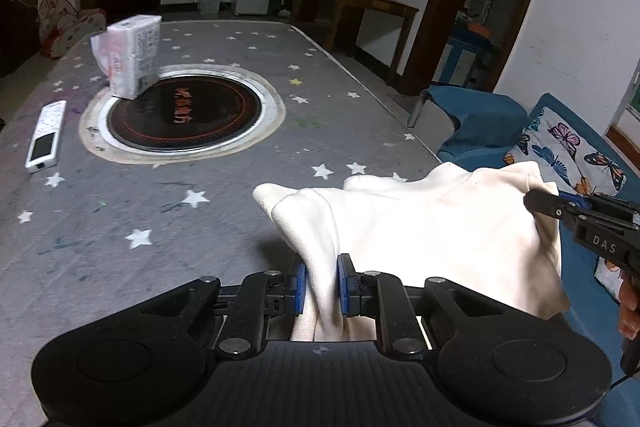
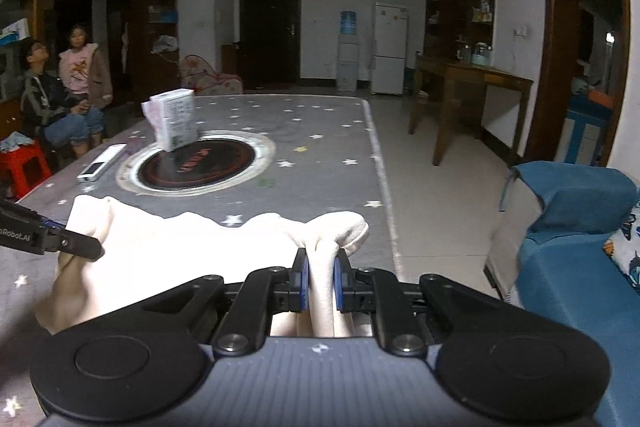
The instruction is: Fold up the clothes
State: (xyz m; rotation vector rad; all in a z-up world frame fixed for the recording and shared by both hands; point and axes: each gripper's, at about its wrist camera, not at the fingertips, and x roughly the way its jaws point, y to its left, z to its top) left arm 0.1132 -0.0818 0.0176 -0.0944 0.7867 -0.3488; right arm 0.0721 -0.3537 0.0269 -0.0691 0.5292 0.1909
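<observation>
While pinched at each end by the left gripper (image 1: 321,281) and right gripper (image 2: 320,277), a white garment (image 1: 432,227), bunched low-centre above the starred table (image 1: 160,219).

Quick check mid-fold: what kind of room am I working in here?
Most likely a home living or dining room: a fridge and water dispenser by the far wall, a blue sofa beside the star-patterned table.
</observation>
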